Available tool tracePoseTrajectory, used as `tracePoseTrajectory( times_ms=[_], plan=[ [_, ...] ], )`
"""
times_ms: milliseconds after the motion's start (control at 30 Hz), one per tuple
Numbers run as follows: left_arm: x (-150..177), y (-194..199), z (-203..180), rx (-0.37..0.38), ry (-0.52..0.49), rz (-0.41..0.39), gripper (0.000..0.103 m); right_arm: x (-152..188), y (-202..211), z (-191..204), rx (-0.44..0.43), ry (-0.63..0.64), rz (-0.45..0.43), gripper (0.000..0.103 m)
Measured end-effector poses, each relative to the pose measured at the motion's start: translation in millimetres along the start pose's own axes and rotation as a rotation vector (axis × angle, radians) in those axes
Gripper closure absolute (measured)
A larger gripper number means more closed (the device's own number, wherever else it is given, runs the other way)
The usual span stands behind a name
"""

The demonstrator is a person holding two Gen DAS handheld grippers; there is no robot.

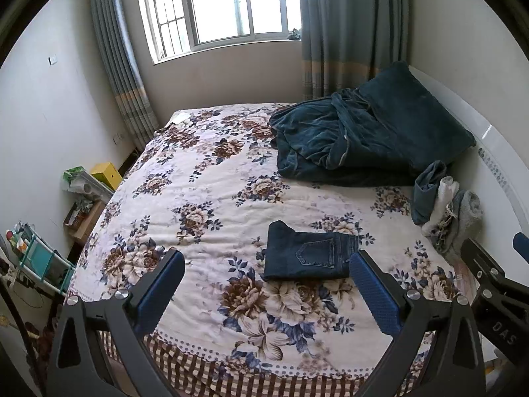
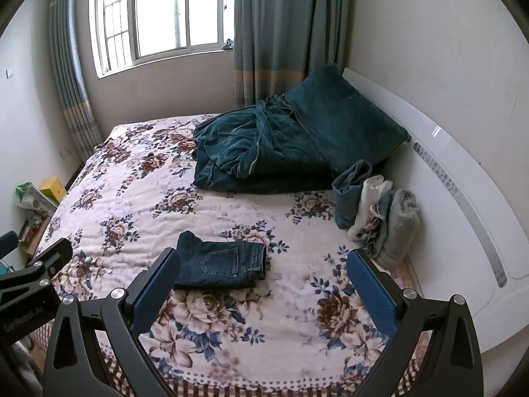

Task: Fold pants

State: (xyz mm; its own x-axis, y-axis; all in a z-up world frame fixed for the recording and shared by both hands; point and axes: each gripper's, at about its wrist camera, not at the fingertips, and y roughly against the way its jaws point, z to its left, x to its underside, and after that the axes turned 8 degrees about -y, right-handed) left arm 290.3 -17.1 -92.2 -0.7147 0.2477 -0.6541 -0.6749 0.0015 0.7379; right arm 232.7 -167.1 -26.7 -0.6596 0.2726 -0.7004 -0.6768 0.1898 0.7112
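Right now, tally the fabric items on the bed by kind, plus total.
Folded jeans: 1, flat on the floral bedspread, back pocket up.
Teal pillow: 1, leaning on the headboard.
Teal blanket: 1, rumpled.
Garments stacked upright by the headboard: about 4; exact count hard to tell.
Total: about 7.

Daylight pours through window, panes blown out white, glare washing frame. Room evenly bright, soft shadows under folded clothes on bed. White headboard carries small bright glint. Strong fisheye bending: walls curve, black vignette in corners. Focus sharp at centre, softer near edges.
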Motion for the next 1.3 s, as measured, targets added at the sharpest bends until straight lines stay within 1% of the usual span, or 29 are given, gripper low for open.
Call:
tracePoseTrajectory(
  times_ms=[1300],
  plan=[
    [-2.4, 4.0, 4.7, -0.009, 0.008, -0.003, 0.001, -3.8, -0.1, 0.2, -0.009, -0.004, 0.0, 0.001]
  ],
)
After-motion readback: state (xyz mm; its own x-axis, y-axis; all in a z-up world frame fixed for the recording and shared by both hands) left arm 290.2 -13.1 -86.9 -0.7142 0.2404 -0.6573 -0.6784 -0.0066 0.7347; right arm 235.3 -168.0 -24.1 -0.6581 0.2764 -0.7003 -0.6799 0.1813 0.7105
